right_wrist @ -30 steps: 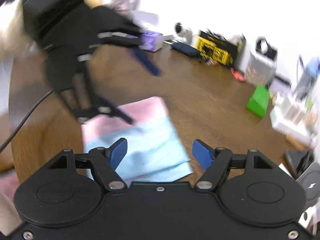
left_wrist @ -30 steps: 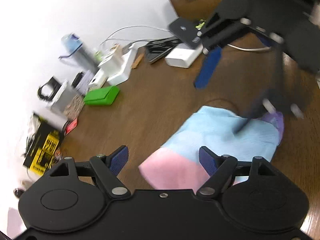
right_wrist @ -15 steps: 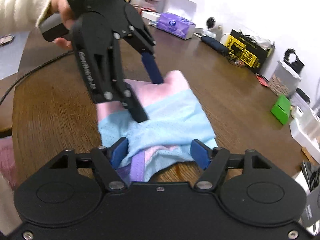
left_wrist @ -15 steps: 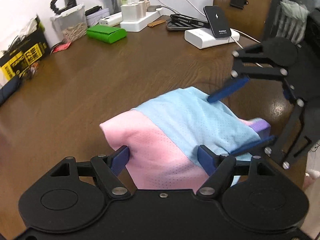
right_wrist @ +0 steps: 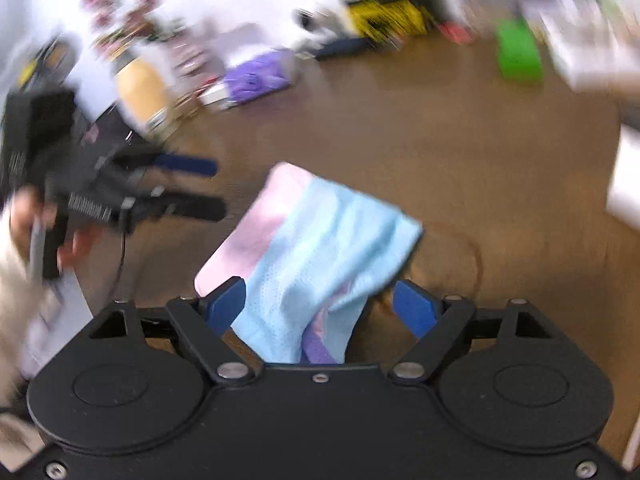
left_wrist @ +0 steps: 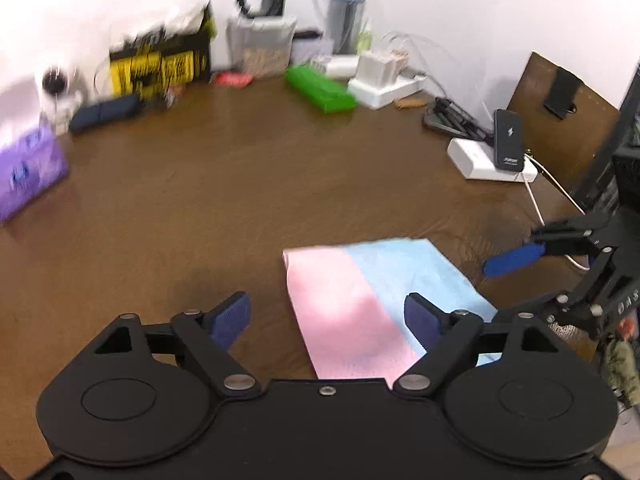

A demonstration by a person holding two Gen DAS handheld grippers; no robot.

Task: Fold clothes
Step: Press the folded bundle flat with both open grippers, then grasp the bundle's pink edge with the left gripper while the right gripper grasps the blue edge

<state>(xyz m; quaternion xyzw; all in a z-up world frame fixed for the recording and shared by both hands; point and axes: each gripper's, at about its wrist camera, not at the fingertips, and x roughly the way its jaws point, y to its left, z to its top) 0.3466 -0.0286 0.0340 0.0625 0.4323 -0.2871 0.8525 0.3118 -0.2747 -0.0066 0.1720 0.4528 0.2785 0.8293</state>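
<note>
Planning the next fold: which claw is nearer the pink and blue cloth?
Hard to call: both open claws straddle it. The left claw has the cloth between its fingers at the pink end, the right claw at the blue end.

One folded garment [left_wrist: 372, 292], two grippers, one green box [left_wrist: 320, 89], one purple tissue pack [left_wrist: 28, 172].

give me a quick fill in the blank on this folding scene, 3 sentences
The folded cloth lying on the table is pink and light ____. The left gripper has its jaws ____, gripping nothing. The box-like thing by the white power strip is bright ____.

Missing words: blue; open; green
</note>
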